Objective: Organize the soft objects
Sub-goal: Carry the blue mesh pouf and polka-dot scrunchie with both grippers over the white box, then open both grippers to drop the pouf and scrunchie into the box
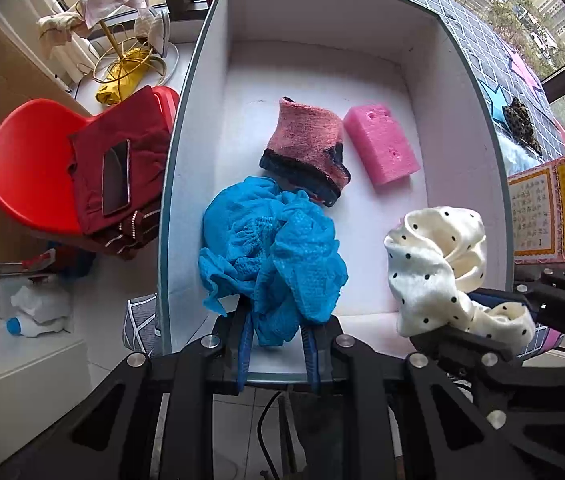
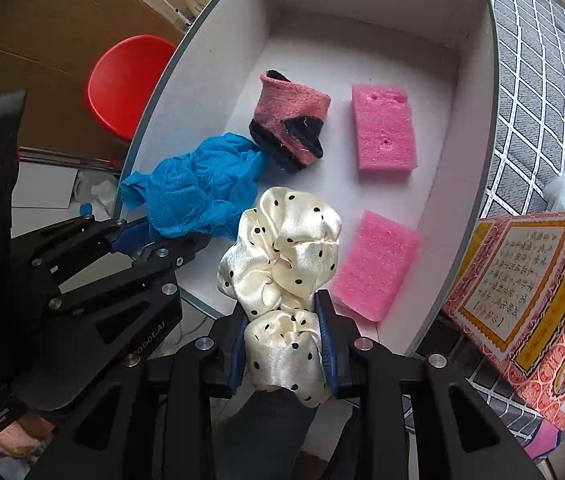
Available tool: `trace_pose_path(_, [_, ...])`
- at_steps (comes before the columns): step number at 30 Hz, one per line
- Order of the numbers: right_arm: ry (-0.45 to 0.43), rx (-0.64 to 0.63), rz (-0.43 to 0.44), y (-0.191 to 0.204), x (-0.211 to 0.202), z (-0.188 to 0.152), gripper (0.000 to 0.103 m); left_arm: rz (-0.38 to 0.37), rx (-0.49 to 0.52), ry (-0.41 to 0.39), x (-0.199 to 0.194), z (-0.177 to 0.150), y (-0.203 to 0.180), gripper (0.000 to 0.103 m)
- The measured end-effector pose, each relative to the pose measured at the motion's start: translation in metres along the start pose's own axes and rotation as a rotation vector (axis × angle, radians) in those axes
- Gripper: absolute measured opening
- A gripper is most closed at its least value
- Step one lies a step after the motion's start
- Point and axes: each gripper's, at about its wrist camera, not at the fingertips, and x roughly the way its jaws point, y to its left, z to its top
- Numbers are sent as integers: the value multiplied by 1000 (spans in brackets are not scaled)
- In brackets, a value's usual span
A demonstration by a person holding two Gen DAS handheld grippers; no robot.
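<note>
A white box holds a pink and black sock and a pink sponge. My left gripper is shut on a crumpled blue cloth over the box's near end. My right gripper is shut on a cream polka-dot scrunchie, held above the near rim; the scrunchie also shows in the left wrist view. The right wrist view shows the box, the sock, the blue cloth, the left gripper and two pink sponges.
A red chair with dark red clothes and a phone stands left of the box. A red and yellow printed carton sits to the right on a grid-patterned cloth. A gold rack with cloths stands at the back left.
</note>
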Motion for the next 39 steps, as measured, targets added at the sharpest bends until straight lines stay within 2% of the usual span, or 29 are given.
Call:
trace_pose_path(30, [-90,11,-25,-4,-42,-10,32,6,32,-36,-17,6,-10,26])
trace_pose_path(32, [-90,12,-23,-4,-42,-10,32,15,38,-32,-17,5,-9,37])
trace_pose_path(34, [-91,17,-22,-6,-44,-9,32,23,36,-28,-17,6,-8,58])
trace_pose_path(35, [-94,20,-23,-7,-45,-8,35,23,34,-26,-17,6,-6,64])
trace_pose_path(36, [-97,24,-23,-8,-46,-8,52,20,32,-26,-17,5,-5,76])
trace_pose_path(37, [-104,27,-18,-9,-48,-8,62,16,27,-34,-18,5,-4,83])
trace_pose_path(38, [-118,29,-20,-9,-52,-8,73,10,24,-50,-21,5,-4,83])
trace_pose_path(39, [-129,28,-28,-8,-55,-8,73,2,24,-56,-23,5,-3,85])
